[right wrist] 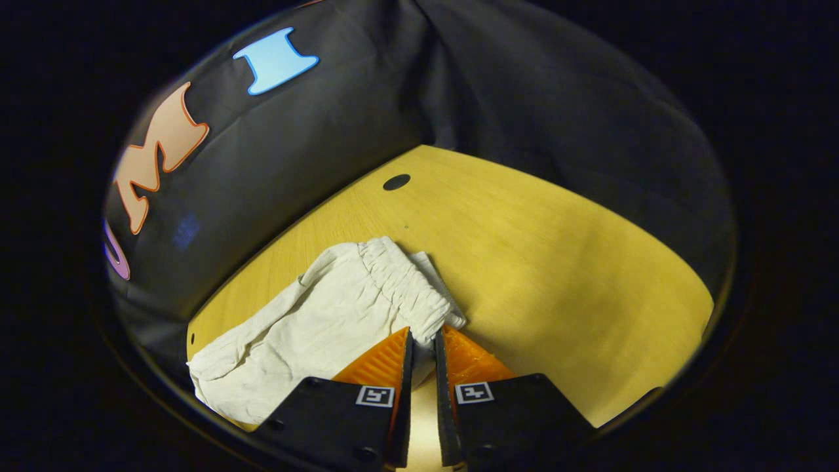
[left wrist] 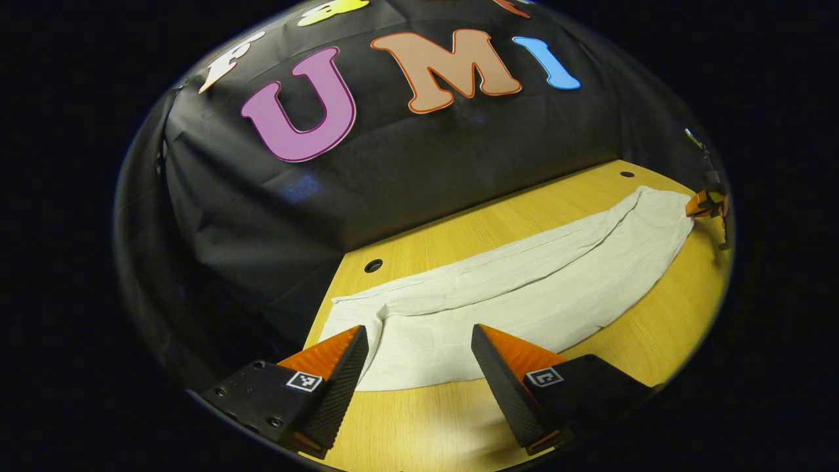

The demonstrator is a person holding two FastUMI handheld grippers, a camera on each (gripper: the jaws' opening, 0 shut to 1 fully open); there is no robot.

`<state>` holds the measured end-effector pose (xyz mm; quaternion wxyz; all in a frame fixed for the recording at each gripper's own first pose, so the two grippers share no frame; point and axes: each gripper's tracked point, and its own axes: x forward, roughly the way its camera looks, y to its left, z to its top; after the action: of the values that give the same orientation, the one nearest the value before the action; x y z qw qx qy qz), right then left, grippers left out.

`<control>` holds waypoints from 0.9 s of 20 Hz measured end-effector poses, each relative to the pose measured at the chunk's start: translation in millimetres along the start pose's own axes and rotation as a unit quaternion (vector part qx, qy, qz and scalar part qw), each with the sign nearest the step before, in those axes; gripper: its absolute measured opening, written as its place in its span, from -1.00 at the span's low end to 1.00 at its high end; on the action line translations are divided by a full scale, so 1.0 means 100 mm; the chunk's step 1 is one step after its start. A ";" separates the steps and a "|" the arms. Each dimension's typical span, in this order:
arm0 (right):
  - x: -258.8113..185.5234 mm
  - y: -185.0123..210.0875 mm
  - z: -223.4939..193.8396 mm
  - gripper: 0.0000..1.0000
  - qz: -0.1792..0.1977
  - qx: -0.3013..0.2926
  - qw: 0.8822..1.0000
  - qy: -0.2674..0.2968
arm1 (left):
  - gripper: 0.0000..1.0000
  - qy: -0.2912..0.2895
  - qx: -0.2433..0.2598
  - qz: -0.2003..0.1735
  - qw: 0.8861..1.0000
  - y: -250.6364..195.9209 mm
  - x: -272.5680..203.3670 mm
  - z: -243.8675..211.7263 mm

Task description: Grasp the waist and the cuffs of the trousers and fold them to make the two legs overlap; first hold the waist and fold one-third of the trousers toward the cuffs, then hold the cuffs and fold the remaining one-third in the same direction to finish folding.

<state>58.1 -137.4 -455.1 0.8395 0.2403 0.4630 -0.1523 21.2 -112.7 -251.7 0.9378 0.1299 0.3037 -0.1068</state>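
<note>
Off-white cotton-like trousers (left wrist: 524, 288) lay stretched flat along a yellow wooden table (left wrist: 642, 341), the two legs side by side with a long seam line between them. In the left gripper view the cuff end lay nearest, and the garment ran away to the far right, where the waist met the other tool.

The left gripper (left wrist: 419, 341) stood with its fingers wide apart, one on each side of the near cuff. Neither finger pressed on the cloth; the left finger's tip (left wrist: 351, 360) sat at the left edge of the cuffs and overlapped it. A round hole (left wrist: 373, 265) in the table lay just beyond the trousers' far edge, near the black cloth wall (left wrist: 367, 196).

In the right gripper view the elasticated waistband (right wrist: 406, 288) was gathered and bunched, lying near the centre of the table with the legs trailing to the near left. The right gripper (right wrist: 423, 341) was nearly closed, its fingers holding a narrow gap with the lower corner of the waistband pinched between the tips. Bare table lay to the right, with another round hole (right wrist: 396, 181) farther off.
</note>
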 end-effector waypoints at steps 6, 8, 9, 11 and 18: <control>-0.38 0.33 0.41 -0.61 0.025 0.012 0.999 -0.042 | 0.92 -0.001 -0.039 0.000 0.999 -0.05 -0.09 -0.07; -0.57 0.52 0.50 -0.60 0.039 0.005 0.998 -0.058 | 0.92 -0.003 -0.043 -0.003 0.999 0.02 -0.05 -0.07; -0.63 0.68 0.54 -0.60 0.047 -0.003 0.997 -0.068 | 0.92 -0.001 -0.046 -0.005 0.999 0.05 -0.03 -0.08; -0.77 1.01 0.59 -0.61 0.066 -0.025 0.994 -0.086 | 0.94 -0.007 -0.050 -0.007 0.999 0.16 0.00 -0.06; -1.36 1.87 0.52 -0.61 0.134 -0.118 0.975 -0.129 | 0.94 -0.009 -0.065 -0.016 0.998 0.50 0.12 -0.18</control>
<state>113.0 -4.5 -266.3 0.9275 0.1776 0.3287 -0.0126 35.5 -61.7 -264.1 0.9452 0.0629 0.3033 -0.1031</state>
